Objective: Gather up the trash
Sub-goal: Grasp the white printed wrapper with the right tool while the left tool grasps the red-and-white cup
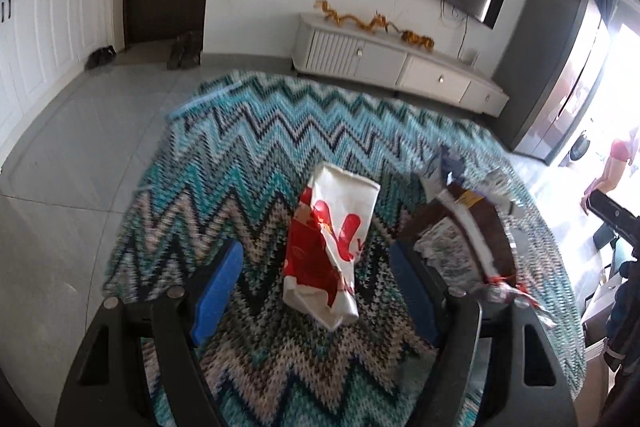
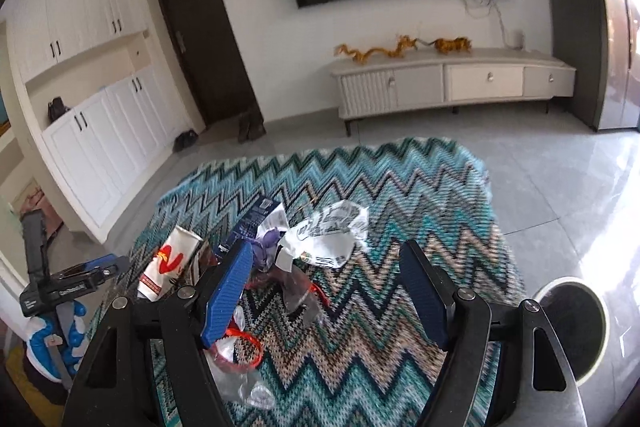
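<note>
The red-and-white paper bag was found lying crumpled on the zigzag rug, directly ahead of the left gripper and framed between its two blue pads. Its long axis was seen to run roughly along the gripper's line of sight, from the near crumpled end to the open white mouth farther off, so that the jaws stood on either flank of its narrow width. The left gripper's jaws were held wide apart, with nothing touched by either pad.

In the right wrist view the same bag was placed well off to the left of the right gripper, beyond its left pad. That gripper's jaws were likewise spread and empty, with only rug between them. Nearer to it lay a white printed wrapper and a clear film with red strips.

A round bin was seen at the right edge, just off the rug.

The left gripper was judged the nearer to the bag and already aligned; a straight descent and a closing across its width would be called for.
</note>
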A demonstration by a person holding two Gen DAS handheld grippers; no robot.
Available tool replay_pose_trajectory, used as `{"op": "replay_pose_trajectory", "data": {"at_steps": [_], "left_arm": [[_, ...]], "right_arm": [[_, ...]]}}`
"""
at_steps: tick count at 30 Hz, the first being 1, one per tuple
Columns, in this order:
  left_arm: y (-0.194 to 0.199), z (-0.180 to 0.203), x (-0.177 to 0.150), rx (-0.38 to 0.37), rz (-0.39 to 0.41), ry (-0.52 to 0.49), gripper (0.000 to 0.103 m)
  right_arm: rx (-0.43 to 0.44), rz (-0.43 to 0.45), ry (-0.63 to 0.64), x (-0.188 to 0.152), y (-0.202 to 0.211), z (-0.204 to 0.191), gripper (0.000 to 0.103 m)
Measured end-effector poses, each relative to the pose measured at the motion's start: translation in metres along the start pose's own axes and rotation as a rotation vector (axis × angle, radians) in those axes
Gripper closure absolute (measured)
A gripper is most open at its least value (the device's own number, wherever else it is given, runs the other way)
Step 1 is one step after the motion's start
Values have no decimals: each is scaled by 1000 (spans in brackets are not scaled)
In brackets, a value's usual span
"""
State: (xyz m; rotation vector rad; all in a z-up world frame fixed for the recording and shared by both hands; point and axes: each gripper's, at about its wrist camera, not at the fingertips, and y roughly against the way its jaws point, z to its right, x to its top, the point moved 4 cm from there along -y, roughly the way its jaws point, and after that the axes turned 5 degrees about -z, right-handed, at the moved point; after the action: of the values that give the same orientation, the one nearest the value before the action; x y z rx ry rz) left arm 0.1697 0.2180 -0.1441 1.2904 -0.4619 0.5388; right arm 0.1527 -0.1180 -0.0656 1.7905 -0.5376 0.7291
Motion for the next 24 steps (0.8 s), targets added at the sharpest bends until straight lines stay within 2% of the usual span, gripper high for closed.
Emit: {"op": "replay_pose_trajectory", "data": {"at_steps": [9, 12, 14, 17, 19, 20, 21, 24], "left_arm": [[-47, 6, 1, -7, -60, -33, 29], [-60, 7, -7, 6, -91, -51, 29], [-61, 9, -10, 15, -81, -72, 29], [-61, 11, -11, 14, -75, -79, 34], [-61, 9, -11, 11, -69, -72, 47], [-60, 8, -11, 6, -66, -64, 50], [-60, 7, -11, 0, -63, -58, 50], [-56, 5, -13, -4, -55, -49, 51]], "right_arm": [[49, -96, 31, 13, -77, -23, 33], [48, -145, 14, 13, -105, -22, 38], [49, -171, -3, 11, -118, -19, 42], [50, -202, -16, 7, -135, -15, 53], [67, -216, -21, 4, -141, -15, 65], [77, -217, -25, 3, -142, -14, 68], [84, -214, -25, 3, -142, -14, 74], [92, -196, -17, 3, -136, -15, 78]]}}
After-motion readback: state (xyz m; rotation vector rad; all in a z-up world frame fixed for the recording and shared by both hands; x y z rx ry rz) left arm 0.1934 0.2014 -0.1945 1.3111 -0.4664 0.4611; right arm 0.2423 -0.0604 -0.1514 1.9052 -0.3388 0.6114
